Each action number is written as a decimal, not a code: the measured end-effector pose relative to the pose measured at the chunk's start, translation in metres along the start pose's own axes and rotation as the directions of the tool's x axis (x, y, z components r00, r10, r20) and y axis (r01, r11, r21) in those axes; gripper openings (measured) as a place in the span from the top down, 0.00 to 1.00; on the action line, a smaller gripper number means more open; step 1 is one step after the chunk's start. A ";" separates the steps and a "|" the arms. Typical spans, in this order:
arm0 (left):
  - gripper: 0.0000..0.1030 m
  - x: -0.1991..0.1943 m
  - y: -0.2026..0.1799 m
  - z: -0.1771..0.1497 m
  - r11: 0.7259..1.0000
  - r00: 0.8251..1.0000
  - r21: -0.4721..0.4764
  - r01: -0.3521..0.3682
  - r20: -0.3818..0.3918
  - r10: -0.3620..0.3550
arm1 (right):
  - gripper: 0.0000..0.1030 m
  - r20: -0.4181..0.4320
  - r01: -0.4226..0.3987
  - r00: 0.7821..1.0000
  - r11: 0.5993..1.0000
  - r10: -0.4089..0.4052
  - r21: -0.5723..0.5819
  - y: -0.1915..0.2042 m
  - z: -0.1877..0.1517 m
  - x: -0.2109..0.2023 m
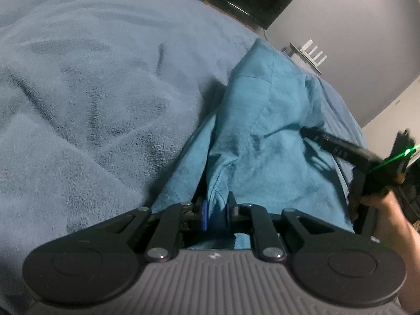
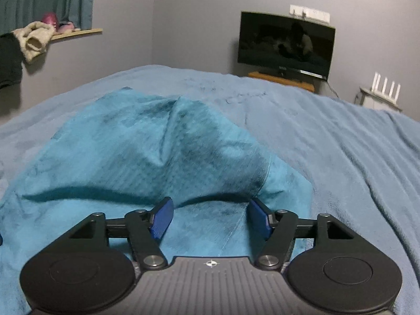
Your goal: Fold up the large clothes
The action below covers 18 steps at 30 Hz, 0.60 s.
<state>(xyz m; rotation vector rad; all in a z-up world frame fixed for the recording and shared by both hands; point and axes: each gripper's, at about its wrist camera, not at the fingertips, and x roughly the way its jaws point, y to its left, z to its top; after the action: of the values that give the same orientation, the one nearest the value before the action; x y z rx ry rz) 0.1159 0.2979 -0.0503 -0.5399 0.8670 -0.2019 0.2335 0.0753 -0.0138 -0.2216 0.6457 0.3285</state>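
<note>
Matt teal cloth garment lies on a fuzzy blue fleece blanket; television screen glossy.

- The left wrist view was aimed down, very near the teal cloth.
- The bed and TV were shared with the right view.

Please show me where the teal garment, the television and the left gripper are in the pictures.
teal garment [image 2: 147,141]: right wrist view, on its raised middle fold.
television [image 2: 286,43]: right wrist view, on the dark screen.
left gripper [image 1: 216,214]: left wrist view, between its fingertips, on pinched cloth.
</note>
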 end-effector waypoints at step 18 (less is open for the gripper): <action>0.89 0.011 0.014 0.007 0.999 0.999 0.018 0.035 -0.010 -0.035 | 0.50 -0.084 -0.038 0.996 0.991 0.027 -0.132 0.087 0.080 0.099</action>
<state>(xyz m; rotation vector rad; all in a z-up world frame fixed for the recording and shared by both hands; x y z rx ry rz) 0.1273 0.3084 -0.0612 -0.5384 0.8649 -0.2445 0.3203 0.2029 -0.0214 -0.3544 0.7102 0.3957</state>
